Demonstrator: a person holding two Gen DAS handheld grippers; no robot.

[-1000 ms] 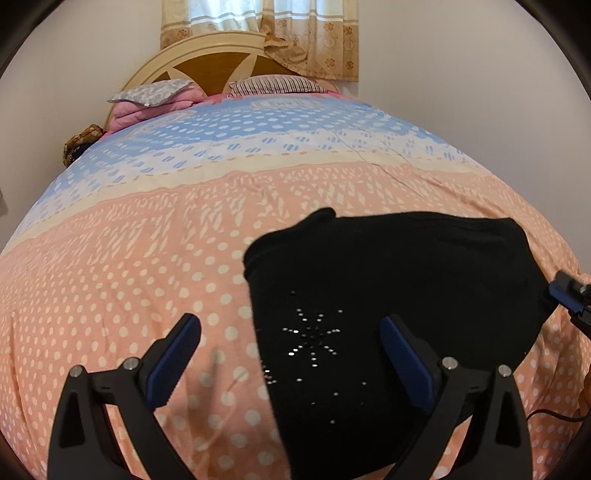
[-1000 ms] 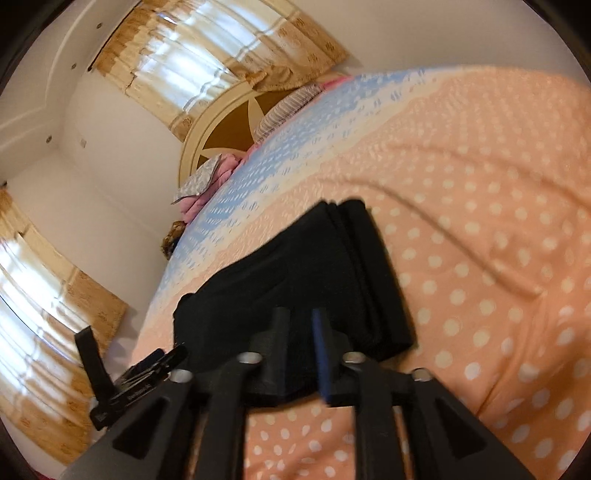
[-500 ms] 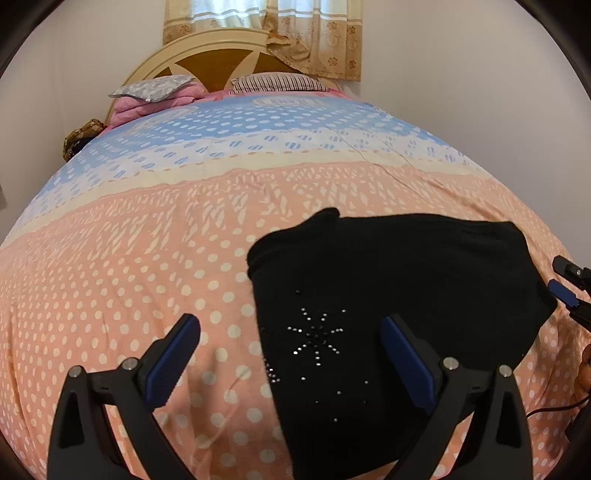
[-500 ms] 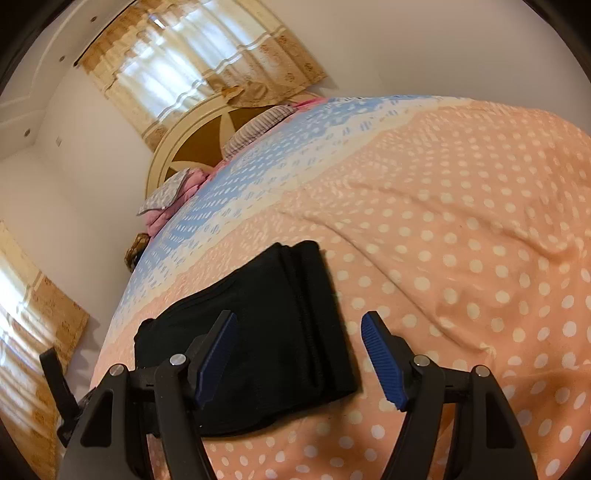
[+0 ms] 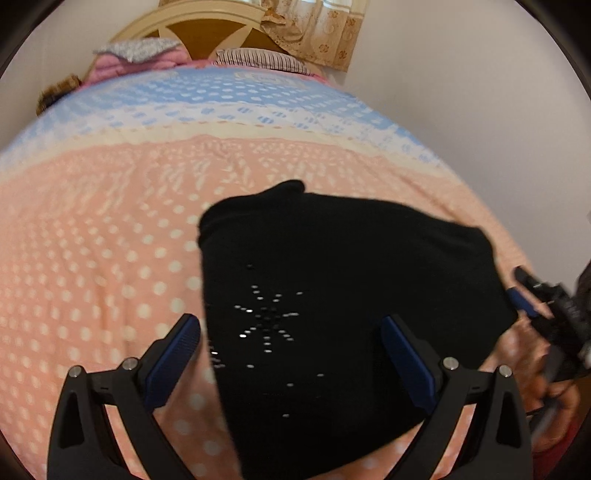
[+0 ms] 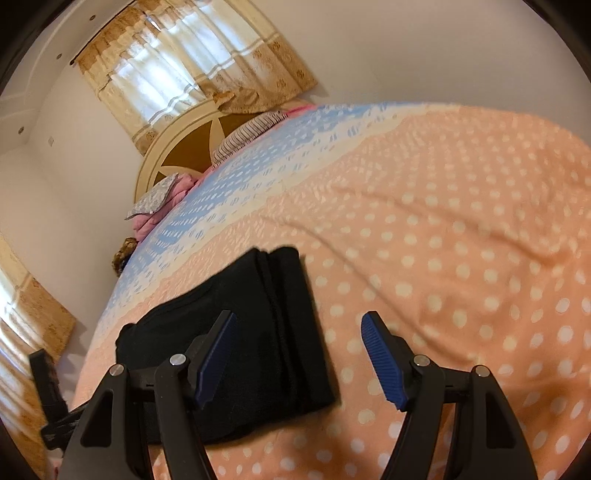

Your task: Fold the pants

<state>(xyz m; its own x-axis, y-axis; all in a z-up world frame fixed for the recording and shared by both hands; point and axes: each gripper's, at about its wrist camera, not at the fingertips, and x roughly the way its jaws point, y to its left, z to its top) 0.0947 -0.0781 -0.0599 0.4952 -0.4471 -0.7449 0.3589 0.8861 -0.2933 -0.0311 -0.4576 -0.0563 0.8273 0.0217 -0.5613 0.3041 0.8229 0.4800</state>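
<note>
The black pants lie folded into a compact bundle on the peach polka-dot bedspread, a rhinestone star on top. My left gripper is open and empty, hovering over the bundle's near left part. In the right wrist view the pants show their stacked folded edges at the right end. My right gripper is open and empty above that right end; it also shows at the right edge of the left wrist view.
The bedspread turns blue and cream toward the headboard, where pillows lie. Curtains hang behind the bed. White walls flank the bed. The bed's right half is bare bedspread with shallow wrinkles.
My right gripper opened, let go of the pants' edge and lifted away. My left gripper stayed open and tilted down closer over the bundle.
</note>
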